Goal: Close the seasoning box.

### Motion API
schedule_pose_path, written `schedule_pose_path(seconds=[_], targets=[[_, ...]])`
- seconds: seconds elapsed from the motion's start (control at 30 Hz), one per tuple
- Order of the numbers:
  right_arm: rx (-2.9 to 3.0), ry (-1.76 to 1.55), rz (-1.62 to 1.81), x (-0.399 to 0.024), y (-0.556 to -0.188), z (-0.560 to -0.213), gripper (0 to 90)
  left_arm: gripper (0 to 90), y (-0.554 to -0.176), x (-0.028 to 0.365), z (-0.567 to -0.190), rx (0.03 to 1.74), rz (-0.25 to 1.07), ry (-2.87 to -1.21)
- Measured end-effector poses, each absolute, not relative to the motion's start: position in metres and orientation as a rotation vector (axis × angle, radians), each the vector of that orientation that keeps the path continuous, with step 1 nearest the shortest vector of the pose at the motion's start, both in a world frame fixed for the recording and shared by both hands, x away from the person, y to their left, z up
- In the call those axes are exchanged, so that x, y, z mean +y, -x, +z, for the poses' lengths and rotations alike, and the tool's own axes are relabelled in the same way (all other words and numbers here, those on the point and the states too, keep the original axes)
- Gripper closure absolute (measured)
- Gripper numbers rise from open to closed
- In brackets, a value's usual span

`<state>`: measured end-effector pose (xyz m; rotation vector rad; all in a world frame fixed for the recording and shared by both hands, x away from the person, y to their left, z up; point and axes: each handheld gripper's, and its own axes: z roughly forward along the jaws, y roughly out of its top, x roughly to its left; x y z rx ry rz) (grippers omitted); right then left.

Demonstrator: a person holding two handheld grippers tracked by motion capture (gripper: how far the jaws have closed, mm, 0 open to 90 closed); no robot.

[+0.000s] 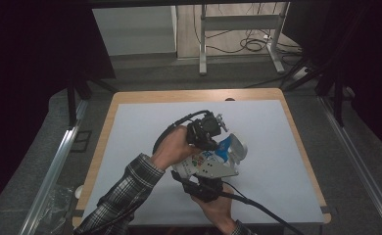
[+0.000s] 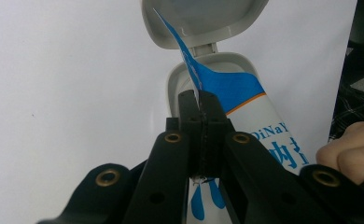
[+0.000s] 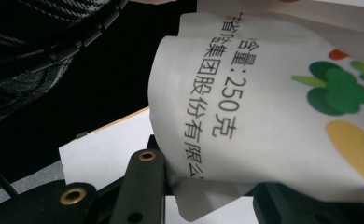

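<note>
While your right gripper (image 1: 206, 185) clamped the wipes pack (image 1: 209, 164)'s near end above the tabletop (image 1: 277, 147)'s middle, your left gripper (image 1: 213, 139) pinched shut on its blue seal tab (image 2: 189, 60) at the far, lidded end

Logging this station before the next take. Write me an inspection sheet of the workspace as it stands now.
Surface: wooden table covered by a white sheet.
Job's things: white pouch with blue and coloured print, grey flip cap swung open; a blue flap stands up at its spout.
Clutter: nothing seen on the sheet.
Grippers: left tool shut on the blue flap; right tool holds the pouch's bottom end, its jaws wrapped by the bag in the right gripper view.
Cables: one black cable trails from the right tool off the near edge; another loops behind the left hand.
Surroundings: dark curtains, grey floor, metal frame with loose wires beyond the table.
</note>
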<state>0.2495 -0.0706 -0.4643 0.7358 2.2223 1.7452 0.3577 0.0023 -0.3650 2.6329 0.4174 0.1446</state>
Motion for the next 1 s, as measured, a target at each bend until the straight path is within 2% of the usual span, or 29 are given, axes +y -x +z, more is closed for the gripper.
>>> schedule_pose_path(seconds=[1.0], targets=[[2.221,-0.721,1.741,-0.0704,-0.2496,-0.4658,71.2,90.0,-0.3569,0.0033,-0.3647,0.419,0.148,-2.622]])
